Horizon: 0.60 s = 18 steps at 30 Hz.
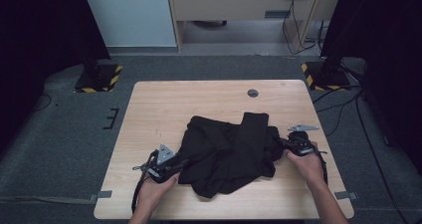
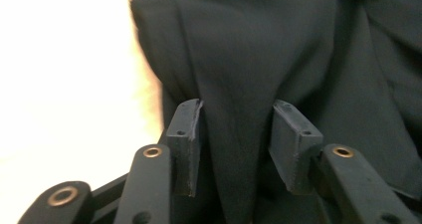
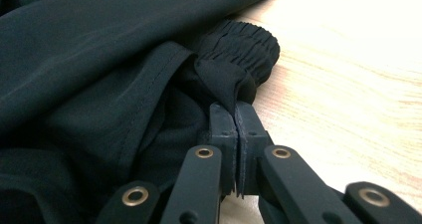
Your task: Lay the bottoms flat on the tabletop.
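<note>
- Your left gripper (image 1: 171, 168) sits at the near left edge of the black garment (image 1: 229, 152); its fingers (image 2: 185, 134) stand partly apart, with a fold of the cloth rising between them and neither pad pressing it.
- Your right gripper (image 3: 236, 115) has its fingers closed tight together, pinching a thin flap of the garment's fabric right at the tips.
- Just beyond those right fingertips lies the gathered elastic cuff (image 3: 249, 47), resting on the table.
- The garment lies crumpled in the middle of the table, stretched between your two grippers, with one leg-like strip running away from you.
- The table (image 1: 164, 104) is pale wood grain, bare around the cloth; a small round dark cap (image 1: 253, 92) is set into it near the far edge.
- Grey carpet (image 1: 59, 134) surrounds the table, with tape marks near the front corners.
- Two black stand bases with yellow-and-black hazard stripes (image 1: 98, 77) flank the far corners, and cables (image 1: 343, 109) trail over the floor on your right.
- Dark curtains (image 1: 35, 35) close both sides.
</note>
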Available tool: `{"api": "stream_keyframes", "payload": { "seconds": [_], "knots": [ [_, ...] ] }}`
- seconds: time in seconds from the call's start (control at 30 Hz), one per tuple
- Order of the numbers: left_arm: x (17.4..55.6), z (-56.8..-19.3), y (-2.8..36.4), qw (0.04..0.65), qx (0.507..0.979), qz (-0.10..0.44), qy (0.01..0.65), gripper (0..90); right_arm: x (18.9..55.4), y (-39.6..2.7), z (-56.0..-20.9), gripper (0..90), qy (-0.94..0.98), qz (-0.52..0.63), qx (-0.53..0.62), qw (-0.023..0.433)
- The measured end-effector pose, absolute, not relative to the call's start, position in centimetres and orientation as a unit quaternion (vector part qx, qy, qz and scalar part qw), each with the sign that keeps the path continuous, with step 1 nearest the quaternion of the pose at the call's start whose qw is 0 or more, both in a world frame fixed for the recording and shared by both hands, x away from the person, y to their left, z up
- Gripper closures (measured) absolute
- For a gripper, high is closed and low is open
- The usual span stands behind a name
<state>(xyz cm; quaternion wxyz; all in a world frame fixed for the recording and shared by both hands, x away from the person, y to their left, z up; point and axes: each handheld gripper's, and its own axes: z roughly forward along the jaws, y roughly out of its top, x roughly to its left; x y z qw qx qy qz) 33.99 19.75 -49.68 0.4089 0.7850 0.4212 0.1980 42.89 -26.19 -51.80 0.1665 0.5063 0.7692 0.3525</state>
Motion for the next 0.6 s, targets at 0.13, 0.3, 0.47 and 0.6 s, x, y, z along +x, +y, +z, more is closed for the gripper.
{"api": "stream_keyframes", "payload": {
  "seconds": [0.13,0.3,0.47,0.6],
  "knots": [
    [35.5,-48.6,20.4,0.410,0.781,0.209,0.423,57.3,43.2,-26.1,-51.9,88.7,0.766,0.355,0.509,0.165],
    [38.8,-47.4,21.0,0.407,0.770,0.226,0.437,56.9,43.3,-26.0,-52.2,88.7,0.766,0.356,0.510,0.163],
    [41.4,-47.8,21.0,0.392,0.769,0.231,0.449,55.3,43.3,-26.1,-52.1,88.6,0.768,0.356,0.508,0.162],
    [43.1,-49.0,20.5,0.374,0.774,0.231,0.455,54.4,42.7,-26.0,-52.2,88.5,0.771,0.352,0.504,0.164]
  ]
}}
